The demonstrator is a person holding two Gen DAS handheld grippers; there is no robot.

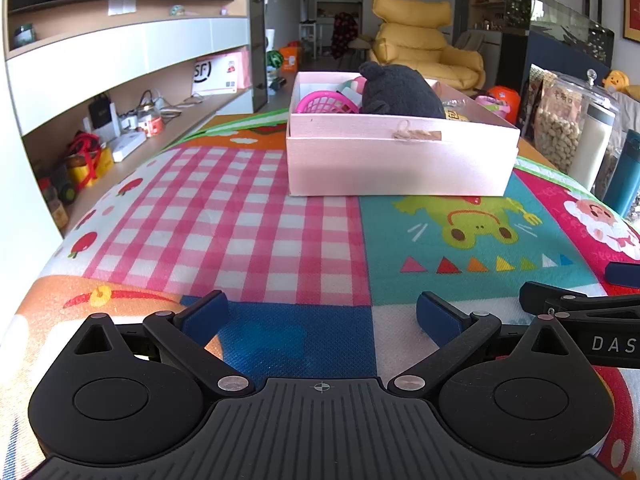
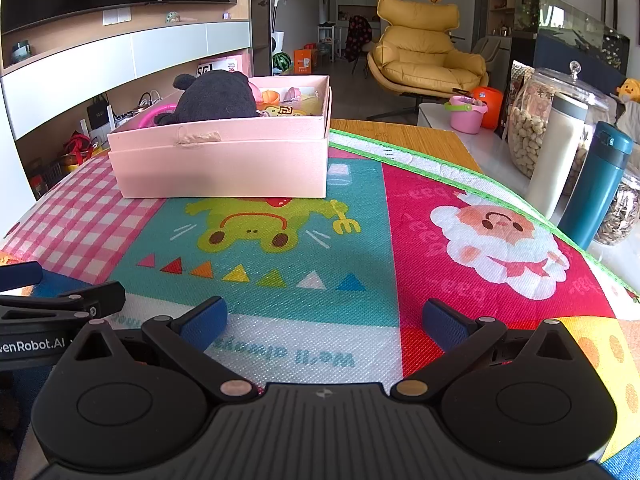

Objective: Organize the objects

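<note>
A pink cardboard box stands on the colourful play mat. Inside it lie a dark grey plush toy, a magenta toy basket and several small toys. My left gripper is open low over the mat's near edge, with nothing between its blue pads. My right gripper is open too, beside the left one, also well short of the box. Each gripper's finger shows at the edge of the other's view.
On the right stand a teal flask, a white bottle and a jar of nuts. A pink bucket sits on a low table behind. Shelves with clutter run along the left, a yellow armchair at the back.
</note>
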